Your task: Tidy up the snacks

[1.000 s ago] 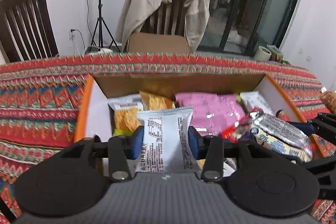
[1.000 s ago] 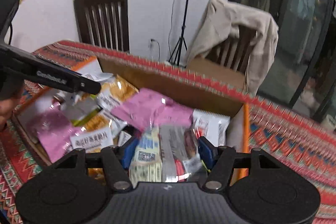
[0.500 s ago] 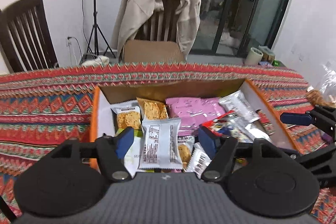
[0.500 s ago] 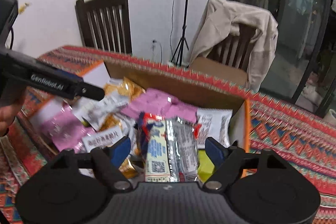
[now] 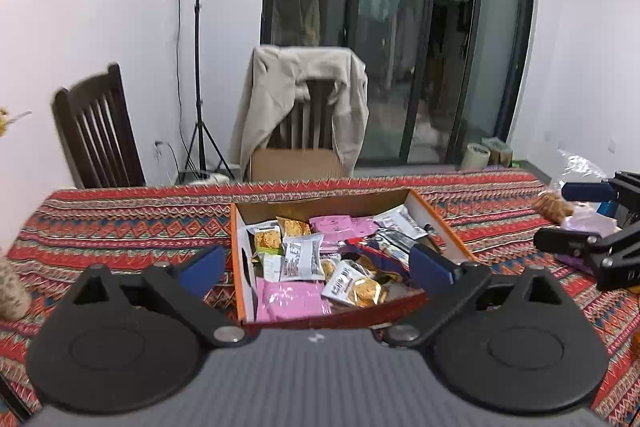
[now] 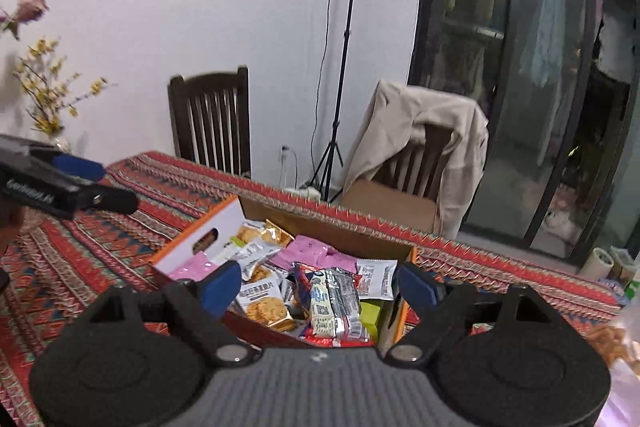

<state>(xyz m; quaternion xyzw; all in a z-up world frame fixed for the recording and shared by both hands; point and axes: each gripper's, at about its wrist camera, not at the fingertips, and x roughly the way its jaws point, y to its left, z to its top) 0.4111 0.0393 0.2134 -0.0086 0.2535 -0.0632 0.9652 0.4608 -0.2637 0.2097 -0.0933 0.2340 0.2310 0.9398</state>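
Left wrist view: left tongs [image 5: 316,267] spread wide, nothing between the blue pads, held above the near edge of the cardboard box [image 5: 448,227] on the patterned desk [image 5: 120,227]. Inside the box, a loose heap of snack packets: a white printed packet [image 5: 302,257] near the middle, pink packets [image 5: 290,299] at the near wall and toward the back, a gold-and-white cracker packet [image 5: 356,287] at front right. Off to the right on the desk, a clear bag of brownish snacks [image 5: 554,205], with the right tongs [image 5: 576,215] beside it.

Right wrist view: right tongs [image 6: 318,285] likewise wide apart and empty, above the box's near right corner, over a silver-and-red bar packet [image 6: 332,301].

Likely step: going for the next loose snack outside the box. Best done by choosing one packet only, coming down with the pads either side of its flat faces or across a crimped end, then closing gently, since crackers crush easily. Worth keeping the two tongs well apart so neither knocks the other, and setting each new packet flat against similar ones, not on top of the heap, to stop slippery foil from sliding over the low wall. For the clear bag, a grip on its gathered top probably safer than on the contents.
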